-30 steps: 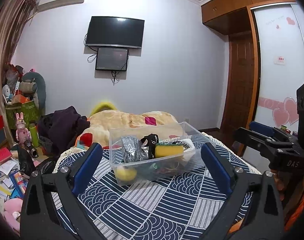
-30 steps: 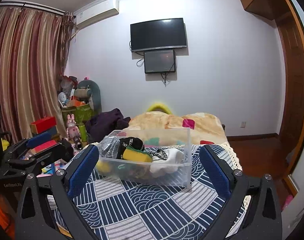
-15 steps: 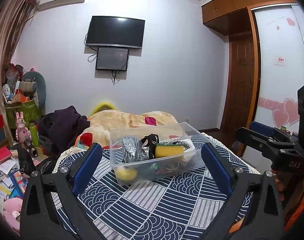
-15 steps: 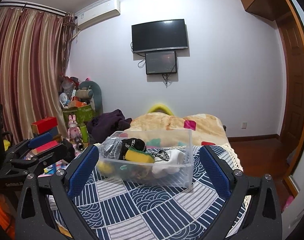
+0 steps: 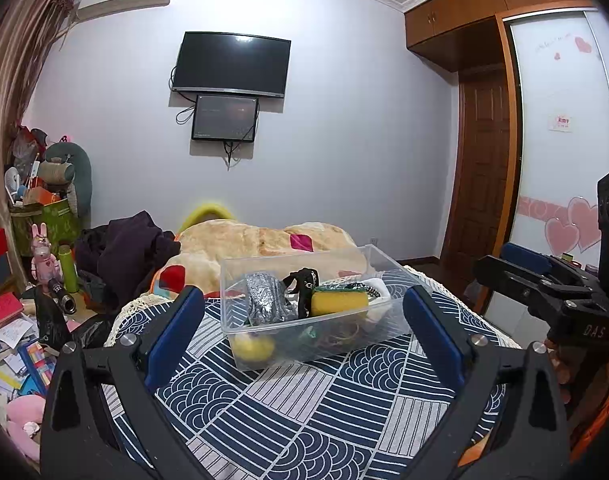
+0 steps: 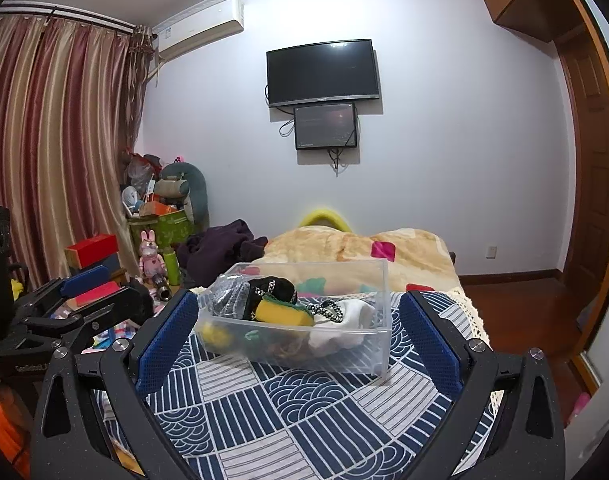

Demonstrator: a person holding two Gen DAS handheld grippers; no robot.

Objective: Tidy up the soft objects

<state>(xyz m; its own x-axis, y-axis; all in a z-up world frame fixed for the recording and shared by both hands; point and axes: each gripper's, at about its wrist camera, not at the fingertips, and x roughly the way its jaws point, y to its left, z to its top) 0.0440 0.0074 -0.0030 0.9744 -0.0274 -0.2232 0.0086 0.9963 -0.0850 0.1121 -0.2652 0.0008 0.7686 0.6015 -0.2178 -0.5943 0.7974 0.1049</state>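
A clear plastic bin (image 5: pixel 384 264) stands on the blue patterned tablecloth (image 5: pixel 304 408). It holds soft items: a yellow sponge (image 5: pixel 338 302), a grey glittery cloth (image 5: pixel 266 298), a black strap (image 5: pixel 304 280), a white cloth (image 6: pixel 356 314) and a yellow ball (image 5: pixel 253 347). My left gripper (image 5: pixel 303 312) is open and empty, held short of the bin. My right gripper (image 6: pixel 296 320) is open and empty, also short of the bin (image 6: pixel 380 280). Each gripper shows at the edge of the other's view.
A bed with a tan blanket (image 5: pixel 264 240) lies behind the table. Dark clothes (image 5: pixel 132 248) are piled at the left. Boxes, toys and papers (image 5: pixel 12 320) clutter the floor at left. A wooden door (image 5: pixel 484 176) is at right.
Both views shift very slightly. The bin and its contents have not moved. Both grippers stay open.
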